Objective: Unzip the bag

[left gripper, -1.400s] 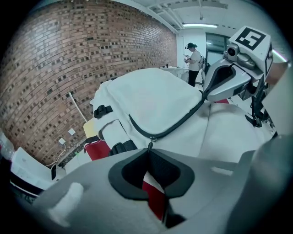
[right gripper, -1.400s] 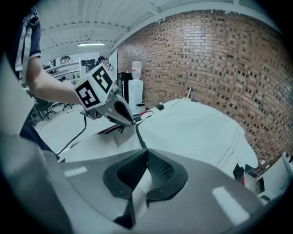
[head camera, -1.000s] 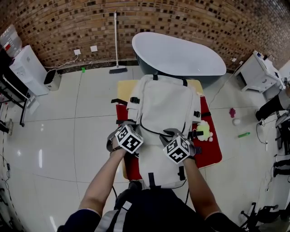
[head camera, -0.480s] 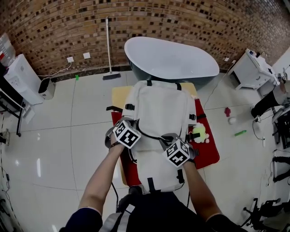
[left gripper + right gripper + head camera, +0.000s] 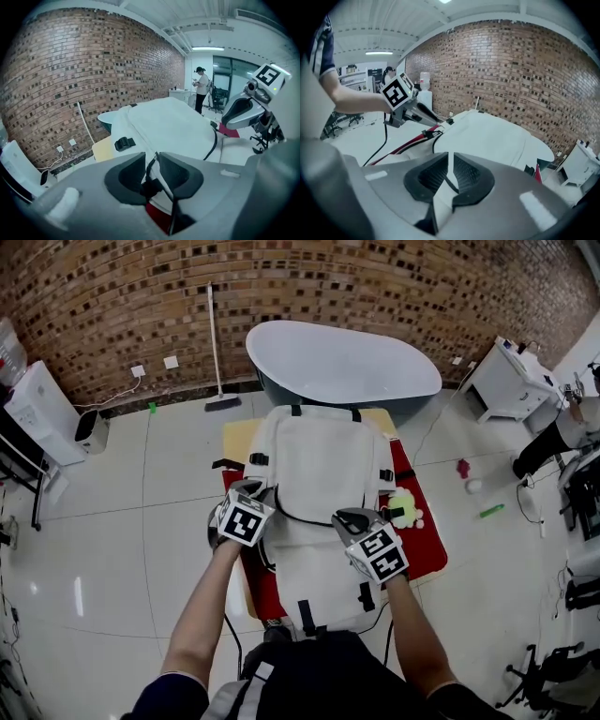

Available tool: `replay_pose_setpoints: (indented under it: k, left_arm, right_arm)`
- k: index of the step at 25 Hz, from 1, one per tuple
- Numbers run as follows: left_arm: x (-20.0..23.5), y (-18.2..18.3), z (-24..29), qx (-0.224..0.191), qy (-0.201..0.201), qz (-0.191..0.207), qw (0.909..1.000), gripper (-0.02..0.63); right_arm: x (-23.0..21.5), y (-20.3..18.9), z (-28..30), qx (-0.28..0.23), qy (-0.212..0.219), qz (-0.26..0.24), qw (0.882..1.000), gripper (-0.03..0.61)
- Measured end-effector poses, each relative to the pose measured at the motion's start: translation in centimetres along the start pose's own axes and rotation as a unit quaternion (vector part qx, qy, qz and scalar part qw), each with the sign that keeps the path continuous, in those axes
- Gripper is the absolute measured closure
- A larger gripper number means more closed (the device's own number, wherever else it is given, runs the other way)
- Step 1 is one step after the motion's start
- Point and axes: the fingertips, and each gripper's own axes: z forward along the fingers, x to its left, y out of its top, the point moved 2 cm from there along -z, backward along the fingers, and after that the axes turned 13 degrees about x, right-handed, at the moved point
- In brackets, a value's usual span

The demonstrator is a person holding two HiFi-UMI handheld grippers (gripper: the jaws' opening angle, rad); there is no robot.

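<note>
Left gripper view: just-opened jaws straddle bag (image 5: 173, 122) (white).

- brick wall (image 5: 328, 277) across 12 o'clock, broom (image 5: 214, 343) leaning at 11
- white bathtub (image 5: 342, 362) at 12 o'clock on glossy white tiled floor (image 5: 122, 521)
- white cabinet (image 5: 42, 413) at 10 o'clock, white desk unit (image 5: 506, 381) at 2

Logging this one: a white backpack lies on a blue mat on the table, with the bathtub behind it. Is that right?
Not quite. The mat is red, not blue, as the head view shows. The rest holds: the white backpack lies on it on the table, with the bathtub behind it.
</note>
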Motion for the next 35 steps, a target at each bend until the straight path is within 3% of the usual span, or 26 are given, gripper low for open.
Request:
replay_pose_setpoints:
  k: [2,8,12,17,24,35]
  left_arm:
    - [-1.0,0.8,-1.5,-0.026,-0.002,-0.017,0.9995,0.517]
    - [-5.3,3.6,-6.3,-0.099,0.008,-0.034,0.9945,0.539]
    - [-9.5,5.5,-9.0,-0.153,-0.024,-0.052,0.9866,0.611]
    - [-12.3,7.3,-11.9,-0.207,-0.048,-0.068,0.9748,0.611]
    - [-14.5,8.4,-13.6,-0.235,-0.058,-0.061,0.9683,0.611]
    - [-15.0,9.1,-14.3,-0.244,-0.049,-0.054,0.9669,0.612]
  right_arm:
    - [-0.7,0.3,-1.3,-0.032,-0.001,0.023,0.999,0.572]
    - [-2.2,2.5,-5.4,-0.130,0.035,0.060,0.989,0.572]
    - [-2.6,3.2,-8.6,-0.188,0.054,0.073,0.978,0.572]
    - [-2.6,4.3,-11.4,-0.250,0.067,0.072,0.963,0.574]
    - [-1.7,5.6,-14.1,-0.297,0.089,0.047,0.950,0.574]
    - [-1.8,5.8,-15.0,-0.304,0.086,0.042,0.948,0.574]
